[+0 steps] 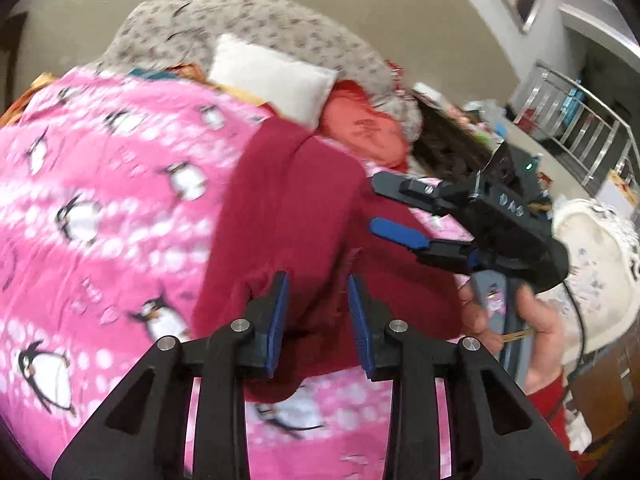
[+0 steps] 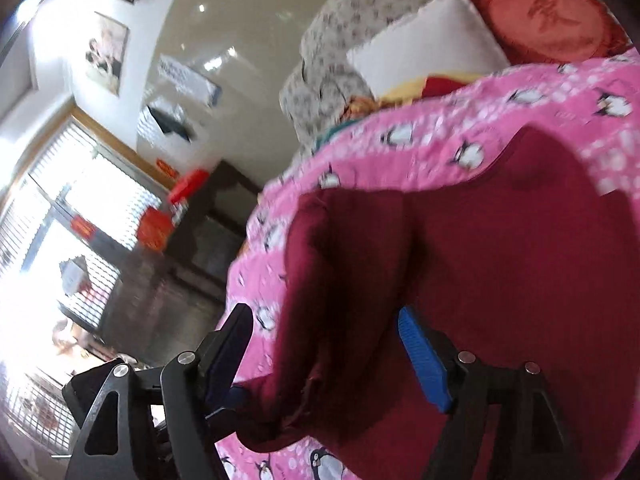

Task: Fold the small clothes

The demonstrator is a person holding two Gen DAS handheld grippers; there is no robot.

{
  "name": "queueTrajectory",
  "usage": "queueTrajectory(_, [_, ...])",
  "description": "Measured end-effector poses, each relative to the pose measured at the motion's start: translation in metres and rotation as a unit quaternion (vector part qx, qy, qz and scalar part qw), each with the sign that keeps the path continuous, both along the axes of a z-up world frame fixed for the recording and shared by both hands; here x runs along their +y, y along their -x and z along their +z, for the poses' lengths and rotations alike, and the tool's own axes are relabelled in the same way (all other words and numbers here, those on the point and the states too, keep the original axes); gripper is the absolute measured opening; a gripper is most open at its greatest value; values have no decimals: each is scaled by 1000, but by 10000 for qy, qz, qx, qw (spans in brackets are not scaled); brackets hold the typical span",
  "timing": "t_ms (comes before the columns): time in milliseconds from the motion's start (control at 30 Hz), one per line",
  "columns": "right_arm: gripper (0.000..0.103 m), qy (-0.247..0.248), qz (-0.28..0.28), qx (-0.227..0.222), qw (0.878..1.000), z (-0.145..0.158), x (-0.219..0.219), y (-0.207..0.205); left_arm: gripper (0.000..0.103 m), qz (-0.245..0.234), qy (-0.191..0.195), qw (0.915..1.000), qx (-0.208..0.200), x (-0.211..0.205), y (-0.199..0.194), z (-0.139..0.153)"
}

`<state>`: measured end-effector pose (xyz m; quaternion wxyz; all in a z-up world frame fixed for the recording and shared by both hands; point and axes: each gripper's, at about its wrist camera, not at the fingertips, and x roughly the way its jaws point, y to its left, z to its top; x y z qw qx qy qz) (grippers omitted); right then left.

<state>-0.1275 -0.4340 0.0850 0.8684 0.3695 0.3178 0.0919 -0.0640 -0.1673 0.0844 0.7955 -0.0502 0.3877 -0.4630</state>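
Note:
A dark red small garment (image 1: 304, 216) lies spread on a pink penguin-print blanket (image 1: 100, 208). My left gripper (image 1: 318, 320) is open above the garment's near edge, its blue pads (image 1: 276, 328) apart with cloth showing between them. My right gripper (image 1: 384, 210) shows in the left wrist view at the right, open over the garment's right side, held by a hand (image 1: 536, 332). In the right wrist view the right gripper (image 2: 324, 356) is open and straddles the garment (image 2: 480, 248) at its near edge. The left gripper's fingertip (image 2: 236, 394) shows at the lower left there.
A white pillow (image 1: 272, 76), a red cushion (image 1: 364, 128) and a grey floral quilt (image 1: 256, 20) sit at the far end of the bed. A metal railing (image 1: 592, 128) is at the right. Dark furniture (image 2: 200, 248) and a bright window (image 2: 60, 220) lie left of the bed.

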Motion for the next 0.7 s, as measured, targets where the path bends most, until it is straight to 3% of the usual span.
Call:
queueTrajectory(167, [79,116,-54,134,9998,-17,19,-18,30,-319,211,9983,441,-2,-8,-19])
queueTrajectory(300, [83,67,-69,-139,9999,-18,28,-20,30,-488,108,9980,384,-11,1,-22])
queueTrajectory(467, [83,113,-303,119,9994,-19,33,-23,30,-592,-88,9978,290,-9,14,-24])
queueTrajectory(567, [83,171,-455,-157,9987,-8,29,-2,30,-499,-32,9985,223,1,16,-22])
queueTrajectory(700, [84,391,-427,73,9983,-14,24,1,30,-463,102,9983,350,8,13,-20])
